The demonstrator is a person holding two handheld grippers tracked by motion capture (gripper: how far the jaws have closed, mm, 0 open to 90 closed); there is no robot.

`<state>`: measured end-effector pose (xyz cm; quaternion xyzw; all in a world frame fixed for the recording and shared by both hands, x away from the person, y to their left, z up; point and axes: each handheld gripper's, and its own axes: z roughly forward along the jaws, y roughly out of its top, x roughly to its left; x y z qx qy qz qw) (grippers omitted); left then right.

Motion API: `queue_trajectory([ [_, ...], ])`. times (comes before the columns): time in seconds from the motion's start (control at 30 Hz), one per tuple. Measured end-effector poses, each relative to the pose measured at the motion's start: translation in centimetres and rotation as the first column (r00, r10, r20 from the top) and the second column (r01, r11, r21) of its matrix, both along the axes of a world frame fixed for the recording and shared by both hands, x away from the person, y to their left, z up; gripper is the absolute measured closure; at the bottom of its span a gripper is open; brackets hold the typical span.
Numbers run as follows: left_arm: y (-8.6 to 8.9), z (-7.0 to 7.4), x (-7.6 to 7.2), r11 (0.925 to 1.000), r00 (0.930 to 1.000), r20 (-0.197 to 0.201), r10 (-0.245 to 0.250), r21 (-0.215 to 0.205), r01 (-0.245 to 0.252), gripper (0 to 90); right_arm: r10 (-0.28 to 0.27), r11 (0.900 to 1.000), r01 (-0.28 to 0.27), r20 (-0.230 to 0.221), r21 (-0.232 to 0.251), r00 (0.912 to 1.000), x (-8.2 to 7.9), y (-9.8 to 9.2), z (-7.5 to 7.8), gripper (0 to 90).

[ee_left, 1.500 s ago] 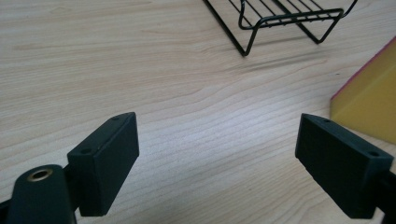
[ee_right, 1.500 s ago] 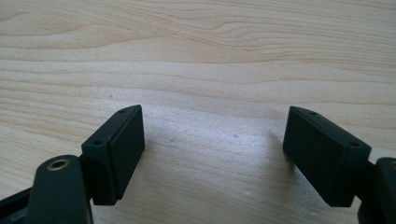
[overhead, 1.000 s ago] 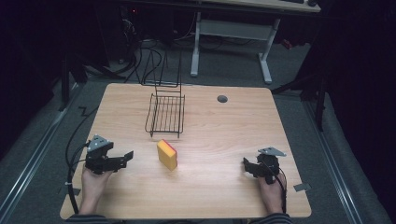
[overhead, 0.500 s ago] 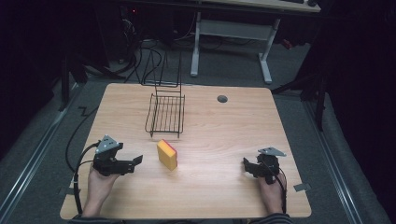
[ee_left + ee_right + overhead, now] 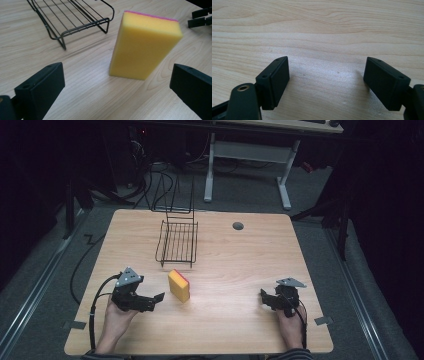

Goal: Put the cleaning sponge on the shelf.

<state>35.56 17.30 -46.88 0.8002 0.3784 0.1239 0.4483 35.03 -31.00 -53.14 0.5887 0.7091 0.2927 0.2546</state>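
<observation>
Both grippers gape, holding nothing — the left gripper, jaws just widened, faces the upright sponge.

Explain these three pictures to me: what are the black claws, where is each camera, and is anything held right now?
A person sits at a wooden table with a hand-held two-jaw claw in each hand. The high view looks down from above: left claw, right claw. The other two cameras ride on the claws and look along their black jaws. On the table a yellow sponge with a pink face stands on edge, near a black wire rack. The left claw's jaws have just been opening and point at the sponge without touching it. The right claw is open above bare wood. Nothing is held.
</observation>
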Motion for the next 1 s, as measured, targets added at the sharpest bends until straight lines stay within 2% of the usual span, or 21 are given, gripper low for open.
queue_trajectory([
  [0.47, -2.2, -0.4, -0.1, 0.9983, 0.9985, -0.006, -0.055, 0.019, 0.055, 0.2, 0.002, 1.000, -0.002, 0.000, 0.000, 1.0000, 0.0, 0.0, 0.0, 21.0],
  [1.0, -4.2, -1.2, 0.4, 0.9957, 0.9964, -0.015, -0.083, 0.041, 0.083, 0.0, 0.012, 1.000, -0.012, 0.004, -0.006, 0.9999, 0.0, -0.1, 0.0, 21.0],
])
